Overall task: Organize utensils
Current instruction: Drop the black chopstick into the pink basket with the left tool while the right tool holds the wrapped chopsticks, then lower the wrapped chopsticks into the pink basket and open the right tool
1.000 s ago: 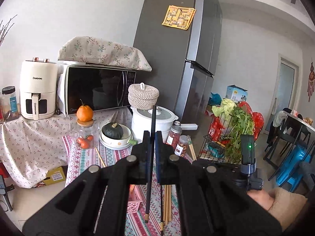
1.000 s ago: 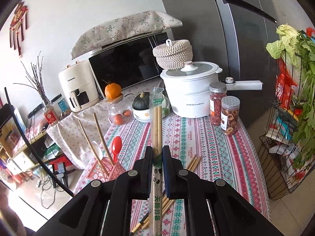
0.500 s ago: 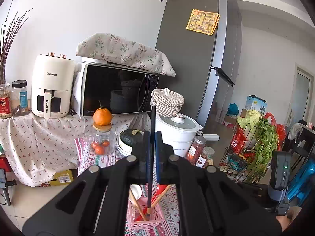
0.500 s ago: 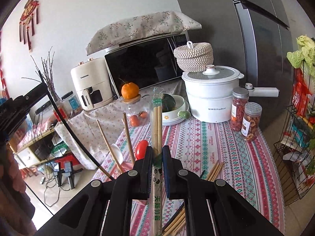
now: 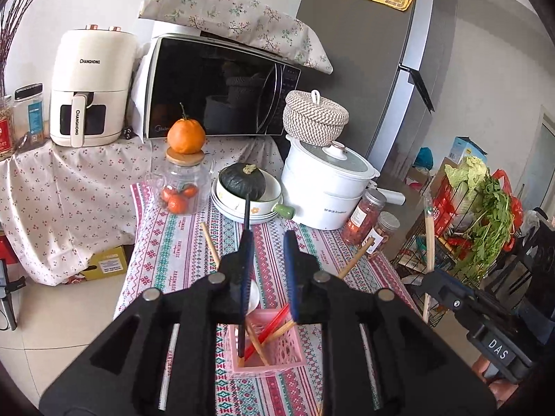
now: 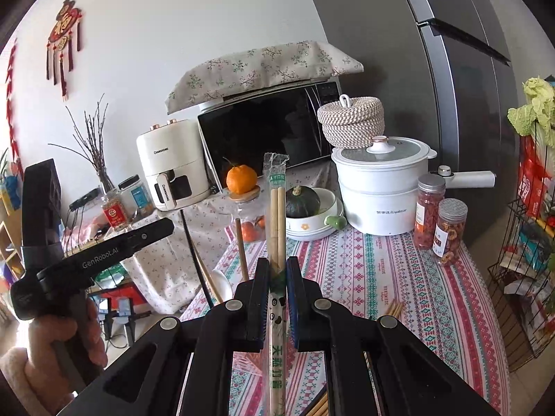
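Note:
My left gripper (image 5: 269,239) hangs just above the pink basket (image 5: 277,355) on the striped tablecloth, and its jaws are opening. A black chopstick (image 5: 245,242) leans on the left finger, free of the right pad, with its lower end in the basket. Wooden chopsticks (image 5: 258,341), a red utensil (image 5: 269,329) and a white spoon (image 5: 255,294) also stand in the basket. My right gripper (image 6: 277,263) is shut on a wrapped pair of wooden chopsticks (image 6: 276,215), held upright over the table. In the right wrist view the left gripper (image 6: 163,228) is at the left, in a person's hand.
Loose wooden chopsticks (image 6: 393,312) lie on the cloth. Behind the basket stand a glass jar of oranges (image 5: 180,187), stacked bowls with a squash (image 5: 242,182), a white cooker (image 5: 326,187) and two snack jars (image 5: 364,218). A wire rack of vegetables (image 5: 478,215) borders the table's right side.
My left gripper has come down over the pink basket and its jaws have parted; the black chopstick's end now sits in the basket. The right gripper shifted sideways, still gripping the wrapped chopsticks.

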Tool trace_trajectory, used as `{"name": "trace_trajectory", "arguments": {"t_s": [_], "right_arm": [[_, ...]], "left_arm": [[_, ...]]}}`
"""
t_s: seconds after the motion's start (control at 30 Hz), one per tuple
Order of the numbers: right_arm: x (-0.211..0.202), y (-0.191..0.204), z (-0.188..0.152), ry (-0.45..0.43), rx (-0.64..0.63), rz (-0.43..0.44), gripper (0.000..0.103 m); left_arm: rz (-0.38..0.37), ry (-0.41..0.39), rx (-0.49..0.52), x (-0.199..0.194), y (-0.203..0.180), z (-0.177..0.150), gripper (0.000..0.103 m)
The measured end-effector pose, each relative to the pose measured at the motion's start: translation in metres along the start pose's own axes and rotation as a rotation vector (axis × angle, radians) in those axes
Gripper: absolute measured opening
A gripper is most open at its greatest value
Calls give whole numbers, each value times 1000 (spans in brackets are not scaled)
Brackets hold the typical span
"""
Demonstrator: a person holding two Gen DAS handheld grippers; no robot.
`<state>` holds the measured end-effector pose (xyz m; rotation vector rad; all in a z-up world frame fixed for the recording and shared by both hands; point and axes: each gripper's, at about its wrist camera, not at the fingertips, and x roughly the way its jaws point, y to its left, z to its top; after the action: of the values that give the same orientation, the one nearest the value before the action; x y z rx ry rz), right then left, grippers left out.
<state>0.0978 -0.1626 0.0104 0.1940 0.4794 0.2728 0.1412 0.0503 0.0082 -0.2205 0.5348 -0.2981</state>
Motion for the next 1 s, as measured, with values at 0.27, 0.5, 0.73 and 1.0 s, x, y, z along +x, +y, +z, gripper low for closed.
{"name": "trace_trajectory", "arguments": {"t_s": [0.27,0.5,0.73,1.0], "right_arm": [[1,23,7,-72,20,45,10],[18,47,13,-111,41,60,10],[55,82,23,-154,4,13,10],[90,119,3,-248,-200,-141,10]], "left_arm": [[91,66,44,-26,6,-9,86],[192,191,29,-30,42,-30,101],[204,287,-16,-28,72,-45,101],[200,318,-51,-34,89,-50,101]]}}
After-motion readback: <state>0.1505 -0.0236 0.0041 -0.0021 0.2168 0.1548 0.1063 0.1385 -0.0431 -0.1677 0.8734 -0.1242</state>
